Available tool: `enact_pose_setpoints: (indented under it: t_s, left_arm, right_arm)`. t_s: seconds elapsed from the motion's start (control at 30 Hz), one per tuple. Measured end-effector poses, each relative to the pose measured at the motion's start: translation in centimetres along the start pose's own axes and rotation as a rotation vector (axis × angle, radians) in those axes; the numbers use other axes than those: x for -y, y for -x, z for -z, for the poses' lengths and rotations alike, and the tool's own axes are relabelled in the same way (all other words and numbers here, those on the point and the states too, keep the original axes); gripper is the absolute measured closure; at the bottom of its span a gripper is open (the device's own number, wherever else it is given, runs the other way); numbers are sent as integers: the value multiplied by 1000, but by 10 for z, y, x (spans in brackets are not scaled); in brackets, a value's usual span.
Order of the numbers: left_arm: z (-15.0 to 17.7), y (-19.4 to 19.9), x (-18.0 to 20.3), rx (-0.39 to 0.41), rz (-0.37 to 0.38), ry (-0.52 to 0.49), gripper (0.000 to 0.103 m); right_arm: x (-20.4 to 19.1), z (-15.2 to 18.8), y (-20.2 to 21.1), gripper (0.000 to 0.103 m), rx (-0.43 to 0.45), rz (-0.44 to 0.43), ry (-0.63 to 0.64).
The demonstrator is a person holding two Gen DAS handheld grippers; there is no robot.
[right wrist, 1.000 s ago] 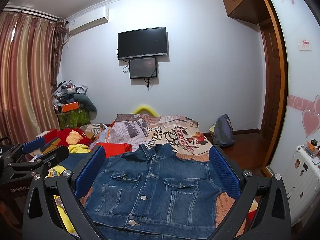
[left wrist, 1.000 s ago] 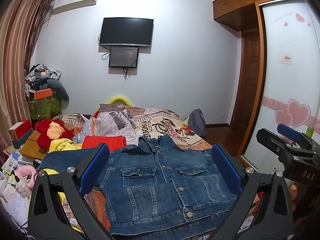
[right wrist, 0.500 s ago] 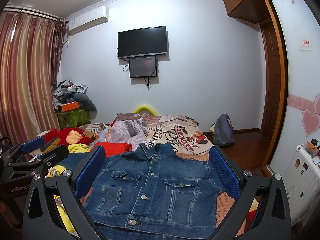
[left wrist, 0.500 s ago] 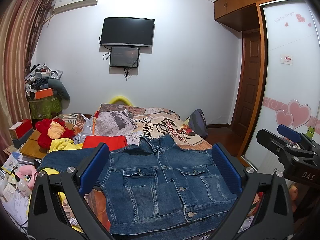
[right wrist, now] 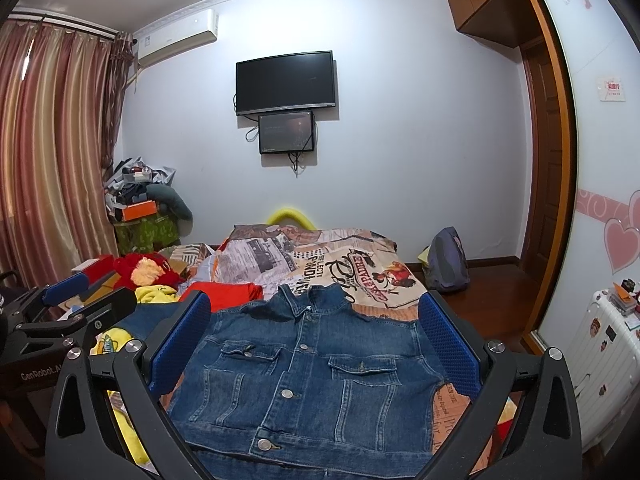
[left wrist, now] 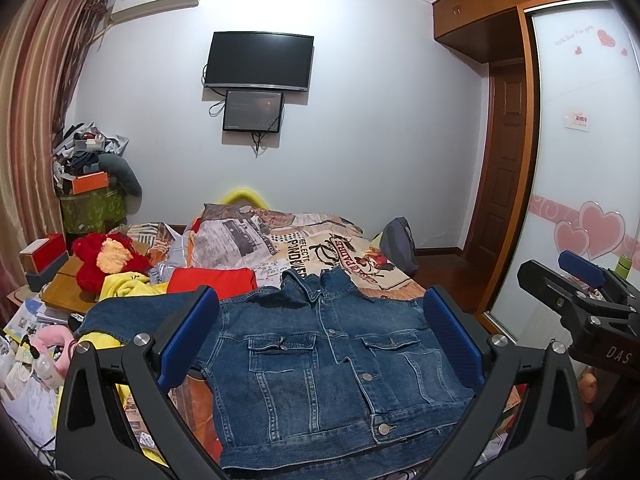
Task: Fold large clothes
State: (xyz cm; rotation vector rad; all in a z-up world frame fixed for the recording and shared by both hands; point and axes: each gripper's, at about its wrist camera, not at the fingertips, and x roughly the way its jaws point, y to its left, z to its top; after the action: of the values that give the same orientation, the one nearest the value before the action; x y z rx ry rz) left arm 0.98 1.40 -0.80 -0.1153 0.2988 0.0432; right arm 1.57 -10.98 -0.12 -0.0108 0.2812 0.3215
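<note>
Nearest to me, I held the left gripper (left wrist: 320, 344) and the right gripper (right wrist: 314, 344) side by side above the near edge of the bed (left wrist: 384, 276). The jaws of both stood wide apart, and nothing was between them. I think I kept them open and lifted so that I could first read how the garment lay before I took any edge.

Just under them, the denim jacket (left wrist: 320, 364) lay flat on the bed with its front up, buttoned, the hem toward me and the collar away from me. It looked spread out on purpose, which is a good start for folding. One sleeve (left wrist: 136, 314) reached out to the left side, over a yellow cloth (left wrist: 124, 286). On the other side I could see no sleeve; maybe it was tucked under the body, but I could not tell. In my judgement no fold was made yet, and the left sleeve would be the natural first thing to bring across the chest. Denim is stiff and heavy, so a pinch at a seam should hold better than at loose cloth.

Behind the collar lay a red garment (left wrist: 212, 280) and the printed bedcover (right wrist: 320, 256). A red plush toy (left wrist: 106, 258) sat further left. On the far wall hung a television (left wrist: 258, 60).
</note>
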Motion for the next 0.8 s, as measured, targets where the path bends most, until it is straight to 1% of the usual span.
enact_pose_setpoints:
  t_s: [0.3, 0.5, 0.57, 0.67, 0.8]
  left_arm:
    - [0, -7, -4, -13, -6, 6, 0]
    - [-4, -17, -10, -15, -9, -1, 0]
    - [-5, -21, -14, -7, -26, 2, 0]
    - [-9, -31, -23, 4, -73, -7, 0]
    - [-16, -49, -50, -9, -112, 29, 0]
  right_arm:
    - [-1, 1, -6, 0, -14, 4, 5]
    - [-3, 2, -18, 0, -38, 10, 23]
    - [-4, 2, -24, 0, -47, 10, 28]
    - [-6, 1, -32, 0, -60, 7, 37]
    - [-9, 1, -50, 0, -81, 4, 56]
